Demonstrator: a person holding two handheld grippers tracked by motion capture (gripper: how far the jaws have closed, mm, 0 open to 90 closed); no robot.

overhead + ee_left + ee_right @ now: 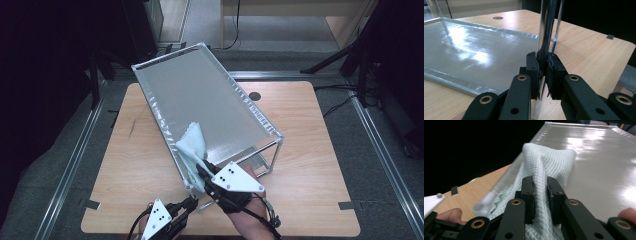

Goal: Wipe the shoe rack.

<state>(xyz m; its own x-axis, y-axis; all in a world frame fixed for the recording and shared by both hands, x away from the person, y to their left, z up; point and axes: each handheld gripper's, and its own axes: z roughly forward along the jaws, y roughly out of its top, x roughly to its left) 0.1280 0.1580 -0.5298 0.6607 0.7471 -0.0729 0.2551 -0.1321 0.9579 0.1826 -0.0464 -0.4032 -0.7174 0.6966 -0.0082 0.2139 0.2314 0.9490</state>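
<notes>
Cloth [192, 142], white and waffle-textured, is draped over the near-left rim of a grey-topped metal rack [210, 100] that stands askew on the wooden bench [310, 150]; part of it lies on the glossy grey sheet and part hangs down outside the rim.

Left to right in the high view: the left tongs [192, 202] are seen at the bottom edge, just beside the rack's nearest corner, and the right tongs [202, 172] are seen above and to their right, against the hanging end of the cloth. The rack's far-right legs and a lower shelf are visible under the raised top. A small dark round disc [255, 96] is set into the bench beyond the rack, and grey tape marks [347, 205] sit near the bench's front corners. Metal rails run along the floor on either side.

In the left gripper view, the left tongs [543, 71] are shown clenched on the rack's chrome upright leg [546, 30], a grip hidden by the hand in the high view; the grey sheet [474, 55] spreads to the left and the disc [498, 18] lies beyond it.

In the right gripper view, the right tongs [540, 192] are shown grasping the cloth [549, 162], bunched between the pads, with the rack's rim tube [499, 187] crossing to the left and blocking the cloth's hanging part. Fingertips [450, 216] are seen at the lower corners.
</notes>
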